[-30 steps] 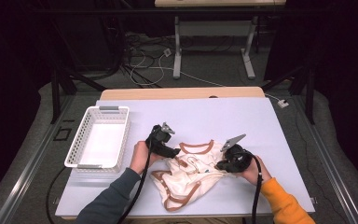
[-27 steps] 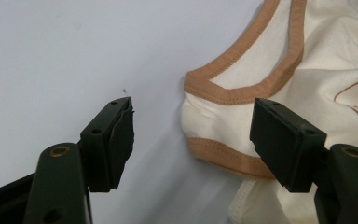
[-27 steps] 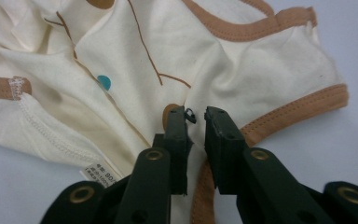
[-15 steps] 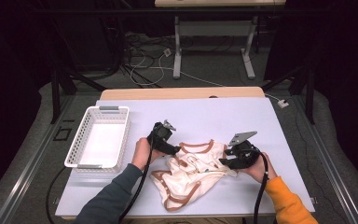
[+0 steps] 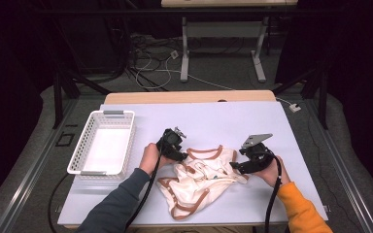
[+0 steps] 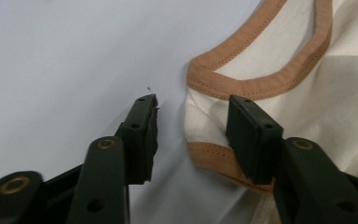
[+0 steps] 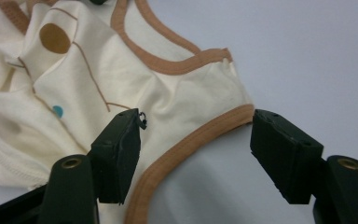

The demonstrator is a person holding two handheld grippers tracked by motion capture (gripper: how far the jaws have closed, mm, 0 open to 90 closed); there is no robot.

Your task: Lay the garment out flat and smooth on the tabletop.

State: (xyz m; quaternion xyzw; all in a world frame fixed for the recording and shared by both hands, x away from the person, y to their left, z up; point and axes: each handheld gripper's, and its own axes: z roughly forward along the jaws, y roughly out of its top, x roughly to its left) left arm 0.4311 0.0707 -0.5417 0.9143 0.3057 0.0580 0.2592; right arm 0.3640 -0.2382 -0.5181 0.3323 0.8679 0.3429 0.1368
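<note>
A: Two claws work a cream baby vest (image 5: 201, 177) with brown trim, crumpled at the near middle of the pale surface (image 5: 223, 121). Your left claw (image 5: 178, 154) has just been narrowing, one jaw on the bare surface, the other on the cloth, the vest's brown-edged shoulder (image 6: 200, 121) between them but not yet pinched.

B: And the right?

A: Your right claw (image 5: 234, 167) has just been opening; it stands wide over the other shoulder hem (image 7: 191, 140), pads clear of the cloth.

B: How should you go on?

A: Slide the left jaw under the hem before you close, so you catch a single layer. Take the right corner alike, then draw the two apart to flatten the vest.

B: What's unclear?

A: The white basket (image 5: 85, 145) at the left looks empty, though I can't be sure. The vest's lower folds overlap, so how the layers lie is unreadable.
</note>
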